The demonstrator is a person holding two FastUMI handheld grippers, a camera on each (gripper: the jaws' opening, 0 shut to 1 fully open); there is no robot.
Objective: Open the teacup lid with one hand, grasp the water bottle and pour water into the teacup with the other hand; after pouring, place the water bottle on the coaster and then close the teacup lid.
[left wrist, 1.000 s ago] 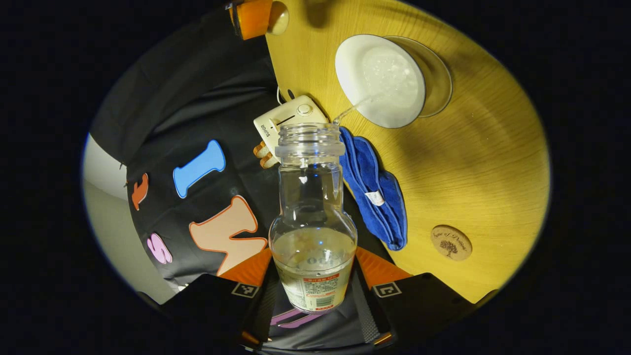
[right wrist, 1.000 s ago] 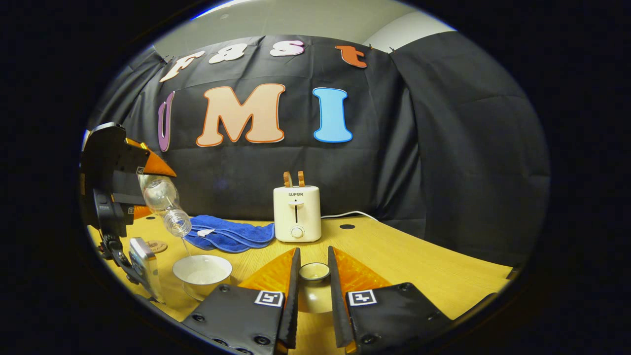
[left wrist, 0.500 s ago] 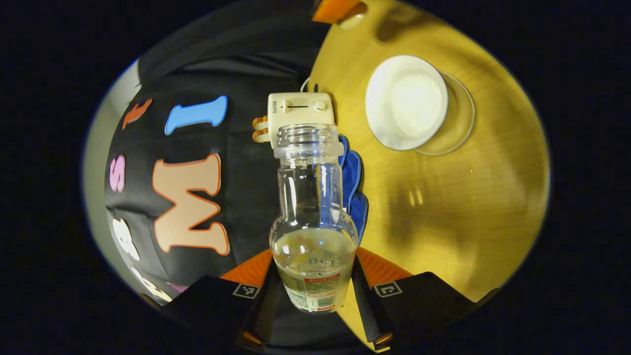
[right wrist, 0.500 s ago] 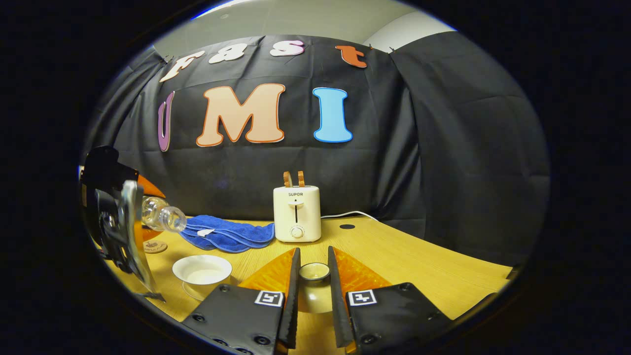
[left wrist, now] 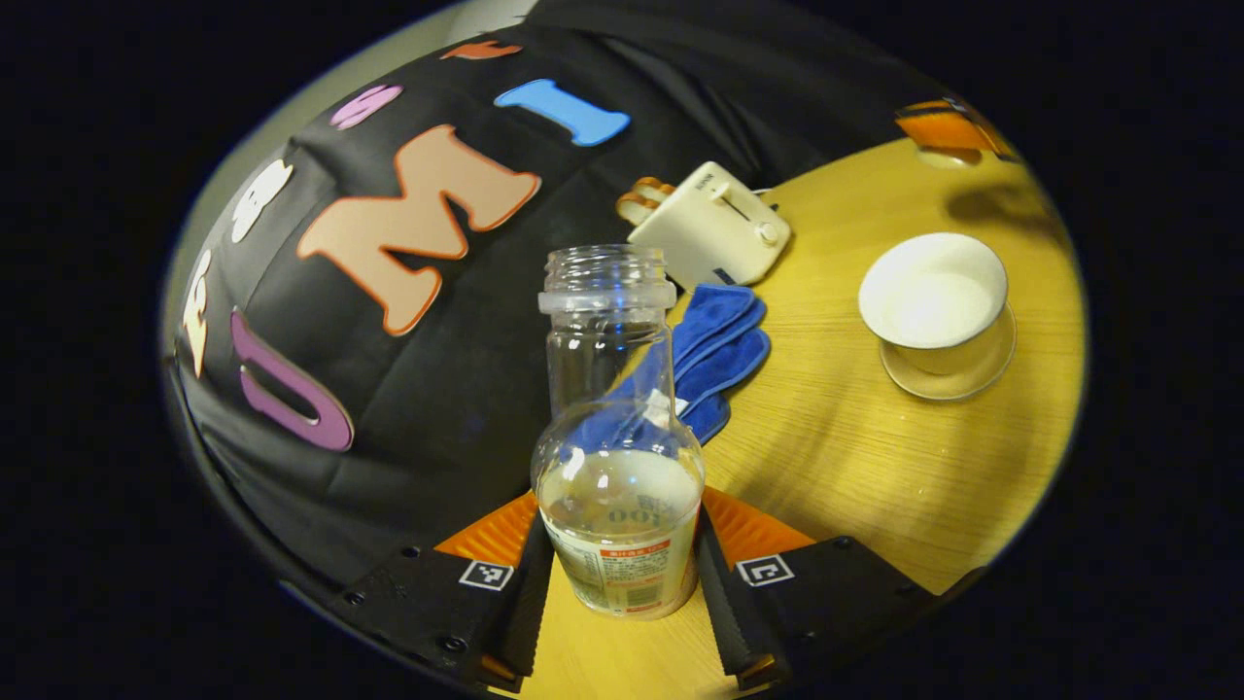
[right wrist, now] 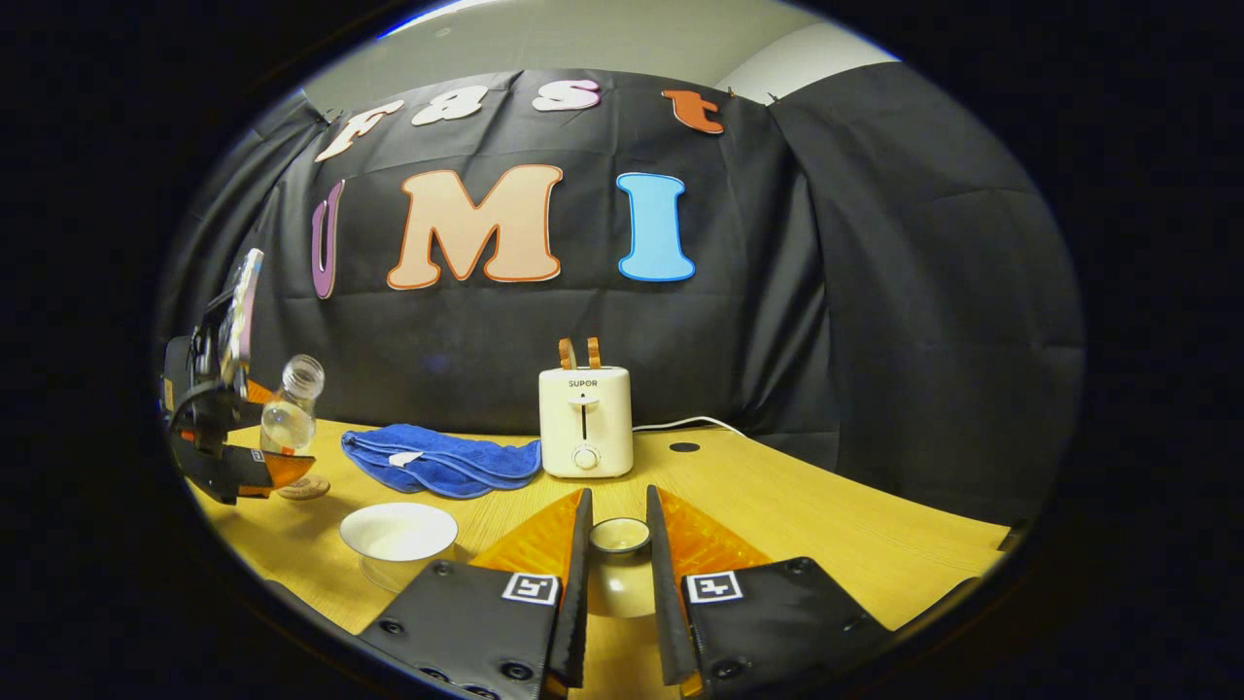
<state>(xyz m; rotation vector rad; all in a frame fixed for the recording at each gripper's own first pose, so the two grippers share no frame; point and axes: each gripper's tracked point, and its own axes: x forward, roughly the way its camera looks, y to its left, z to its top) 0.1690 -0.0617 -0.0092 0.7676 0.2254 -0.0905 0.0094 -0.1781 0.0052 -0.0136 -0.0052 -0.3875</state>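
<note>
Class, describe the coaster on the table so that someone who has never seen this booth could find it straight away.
Start at the cream toaster standing at the back of the wooden table, and move left across the crumpled blue towel. Just past the towel's far end lies the coaster, beneath the held water bottle. It is the only small, flat, brown round disc there; the white teacup nearby is far larger.

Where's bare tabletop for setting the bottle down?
Bare table lies right of the toaster, and between the blue towel and teacup. It is crowded around the coaster, under the left gripper with the bottle.
</note>
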